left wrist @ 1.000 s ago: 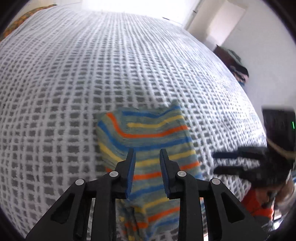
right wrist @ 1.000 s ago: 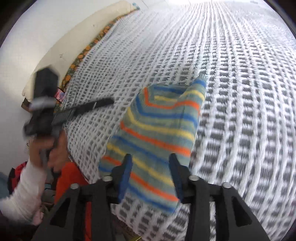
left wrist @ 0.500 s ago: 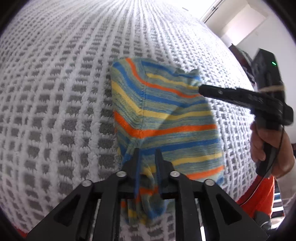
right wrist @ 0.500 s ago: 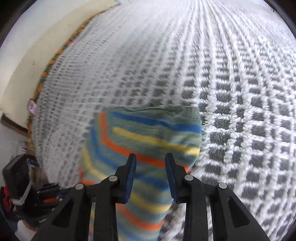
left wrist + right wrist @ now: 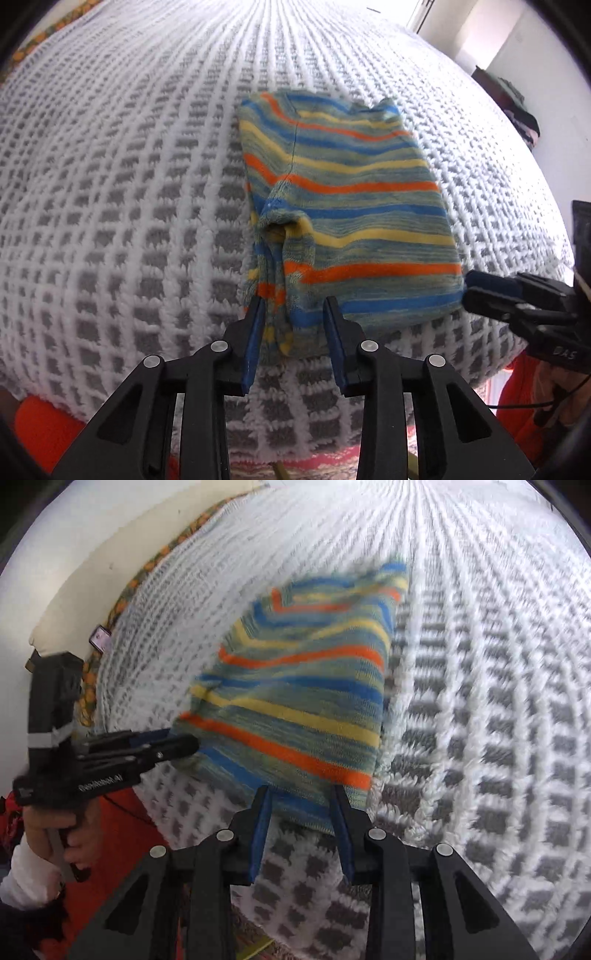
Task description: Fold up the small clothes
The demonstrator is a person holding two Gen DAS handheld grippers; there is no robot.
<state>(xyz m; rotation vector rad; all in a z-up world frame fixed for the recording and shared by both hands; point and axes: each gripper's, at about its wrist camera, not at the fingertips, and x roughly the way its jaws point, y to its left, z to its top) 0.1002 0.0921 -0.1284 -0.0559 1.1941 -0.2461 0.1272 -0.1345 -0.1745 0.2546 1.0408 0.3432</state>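
Since half a second ago, left gripper (image 5: 291, 310) fingers have parted and are opening, bunched sleeve between them, pads apart from it. Striped garment (image 5: 354, 206) lies folded flat near the front edge of the bed, on a white-and-grey waffle blanket (image 5: 110, 184). Right gripper (image 5: 301, 794) fingers stand narrowly apart over the hem, not pressing it. Its body reads "DAS"; the left one's lettering is blurred. White walls, dark shelf (image 5: 513, 107) behind
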